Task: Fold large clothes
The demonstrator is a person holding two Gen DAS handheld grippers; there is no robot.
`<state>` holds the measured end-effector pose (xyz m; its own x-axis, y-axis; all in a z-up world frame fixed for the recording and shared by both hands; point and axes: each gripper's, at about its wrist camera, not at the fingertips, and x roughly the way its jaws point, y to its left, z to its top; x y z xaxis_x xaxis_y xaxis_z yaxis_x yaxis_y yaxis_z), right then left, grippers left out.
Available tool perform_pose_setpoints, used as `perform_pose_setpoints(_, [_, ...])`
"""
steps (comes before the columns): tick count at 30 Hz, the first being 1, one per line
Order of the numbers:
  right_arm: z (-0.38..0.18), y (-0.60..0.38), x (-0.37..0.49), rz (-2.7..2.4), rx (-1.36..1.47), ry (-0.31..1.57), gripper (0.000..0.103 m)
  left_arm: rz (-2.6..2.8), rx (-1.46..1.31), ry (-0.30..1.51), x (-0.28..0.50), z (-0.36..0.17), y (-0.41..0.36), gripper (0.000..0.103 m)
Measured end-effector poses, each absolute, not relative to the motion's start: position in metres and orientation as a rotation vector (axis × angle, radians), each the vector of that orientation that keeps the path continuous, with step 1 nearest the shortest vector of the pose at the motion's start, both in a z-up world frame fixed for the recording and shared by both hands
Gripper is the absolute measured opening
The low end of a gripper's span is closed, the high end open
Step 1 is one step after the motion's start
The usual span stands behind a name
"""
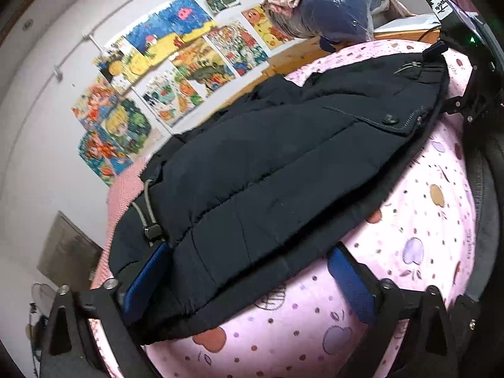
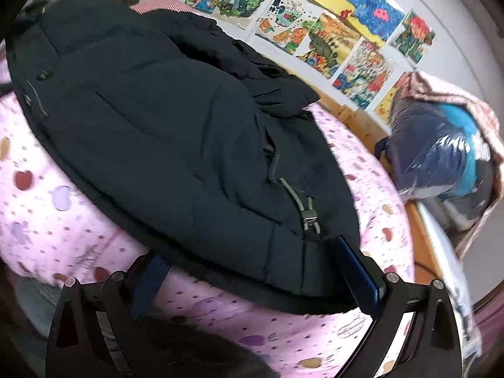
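A dark navy padded jacket [image 1: 267,157] lies spread on a pink apple-print bedsheet [image 1: 419,220]. In the left wrist view my left gripper [image 1: 249,252] is open, its blue pads [image 1: 145,280] wide apart astride the jacket's near edge, next to a grey drawcord with a toggle [image 1: 151,230]. The right wrist view shows the same jacket [image 2: 157,132] from its other end. My right gripper [image 2: 249,249] is open too, with the hem between its blue pads [image 2: 359,271] and a drawcord toggle [image 2: 310,219] just ahead. The right gripper's black body [image 1: 466,63] shows at the jacket's far end.
Colourful drawings [image 1: 176,72] cover the white wall behind the bed. A plastic-wrapped blue bundle [image 2: 441,157] and a pinkish cloth sit on the wooden bed frame [image 2: 362,119]. A fan [image 1: 41,296] stands on the floor beside the bed.
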<state>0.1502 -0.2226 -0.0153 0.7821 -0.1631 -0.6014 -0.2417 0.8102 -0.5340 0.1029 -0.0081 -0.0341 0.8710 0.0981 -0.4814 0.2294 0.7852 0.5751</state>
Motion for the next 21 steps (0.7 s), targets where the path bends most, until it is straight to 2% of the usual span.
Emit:
perform_pose_setpoints(2, [-0.013,-0.218,0.147,0.033,-0.646,0.651,0.097,-0.039,0.696,0.485,0.101,-0.033,-0.009,0.082])
perform_pose_setpoints(5, [-0.006,-0.215,0.142,0.032,-0.6,0.609,0.095,-0.001,0.733,0.454,0.1,-0.033,-0.008,0.077])
perform_pose_setpoints(6, [-0.005,-0.215,0.141,0.026,-0.593,0.599,0.089,0.009,0.749,0.448,0.1,-0.034,-0.008,0.076])
perform_pose_setpoints(8, [-0.004,-0.218,0.142,0.024,-0.578,0.593,0.078,0.034,0.785,0.431,0.103,-0.035,-0.009,0.066])
perform_pose_setpoints(10, [-0.003,-0.221,0.145,0.034,-0.556,0.597,0.066,0.052,0.817,0.424,0.107,-0.035,-0.01,0.06])
perform_pose_setpoints(11, [-0.002,-0.221,0.146,0.046,-0.548,0.594,0.05,0.065,0.821,0.422,0.109,-0.033,-0.01,0.049])
perform_pose_setpoints(12, [-0.001,-0.222,0.15,0.056,-0.546,0.593,0.041,0.075,0.821,0.426,0.113,-0.031,-0.009,0.045])
perform_pose_setpoints(13, [0.0,-0.221,0.151,0.052,-0.552,0.586,0.037,0.069,0.811,0.431,0.116,-0.027,-0.007,0.041])
perform_pose_setpoints(14, [0.003,-0.219,0.152,0.055,-0.558,0.574,0.029,0.059,0.799,0.432,0.118,-0.023,-0.004,0.033])
perform_pose_setpoints(17, [0.015,-0.215,0.156,0.05,-0.537,0.542,0.018,0.05,0.783,0.399,0.121,-0.007,0.002,0.016])
perform_pose_setpoints(18, [0.022,-0.215,0.157,0.05,-0.516,0.523,0.013,0.054,0.78,0.376,0.121,0.001,0.003,0.015])
perform_pose_setpoints(21, [0.043,-0.213,0.154,0.027,-0.468,0.448,0.01,0.059,0.755,0.311,0.121,0.029,0.01,0.011])
